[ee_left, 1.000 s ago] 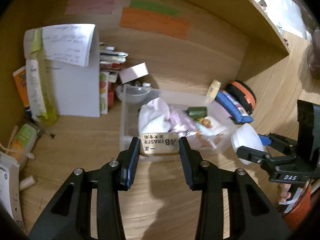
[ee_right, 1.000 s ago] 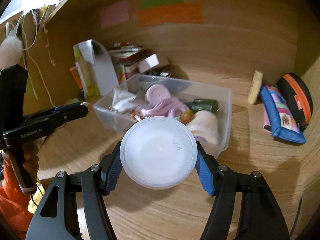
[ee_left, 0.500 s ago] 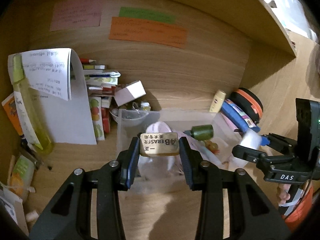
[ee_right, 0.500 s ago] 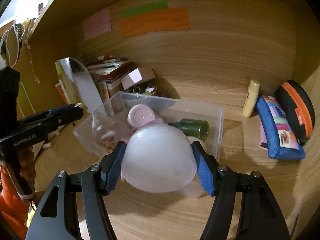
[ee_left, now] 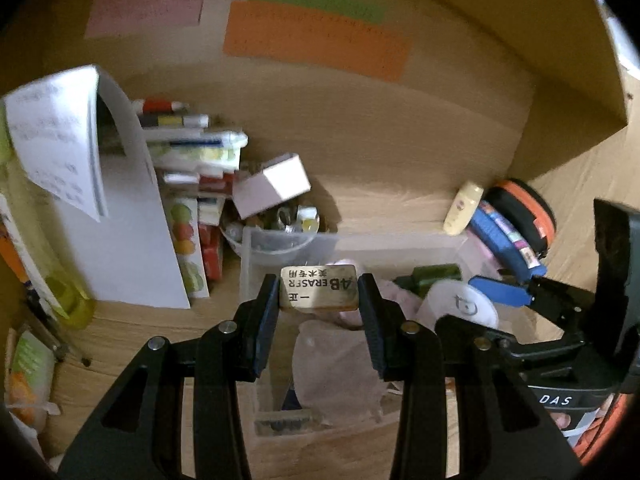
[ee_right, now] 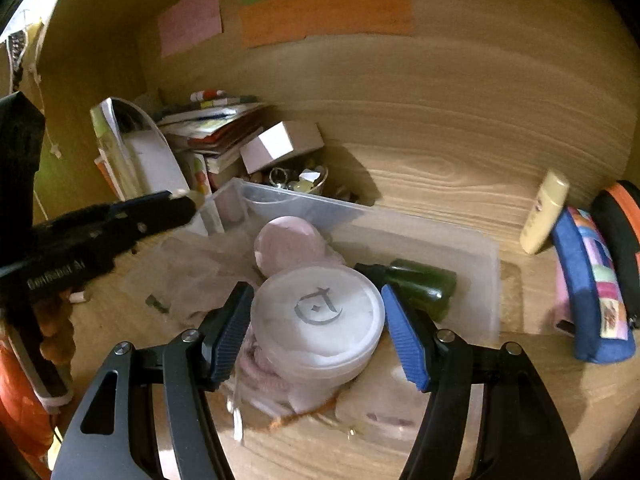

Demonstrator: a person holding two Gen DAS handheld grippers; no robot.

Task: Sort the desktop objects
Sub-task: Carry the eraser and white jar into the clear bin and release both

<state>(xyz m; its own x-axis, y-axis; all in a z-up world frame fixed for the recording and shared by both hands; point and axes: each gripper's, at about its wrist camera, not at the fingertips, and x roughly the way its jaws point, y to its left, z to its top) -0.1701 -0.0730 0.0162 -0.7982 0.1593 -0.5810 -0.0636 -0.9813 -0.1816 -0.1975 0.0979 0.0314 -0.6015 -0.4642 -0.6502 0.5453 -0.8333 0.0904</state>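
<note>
Now, left gripper [ee_left: 318, 300]: my fingers are clamped on the eraser [ee_left: 318, 293], held above the near end of the clear bin [ee_left: 400, 242].
Right gripper [ee_right: 316, 320]: my blue pads [ee_right: 402, 336] sit on either side of the round white jar [ee_right: 318, 316]; a sliver of gap shows at the right pad, so I cannot tell whether I grip it.
Jar: over the bin's contents, lid with a grey mark facing me.
Bin: holds a pink round lid [ee_right: 288, 240], a green bottle [ee_right: 420, 284] lying on its side, and crumpled plastic.
Right of bin: a cream tube [ee_right: 546, 212] leaning, and a blue pouch [ee_right: 592, 292].
Behind bin: a small white box [ee_right: 280, 144] and stacked books [ee_right: 216, 128].
Back wall: pink, green and orange notes [ee_right: 328, 12].
</note>
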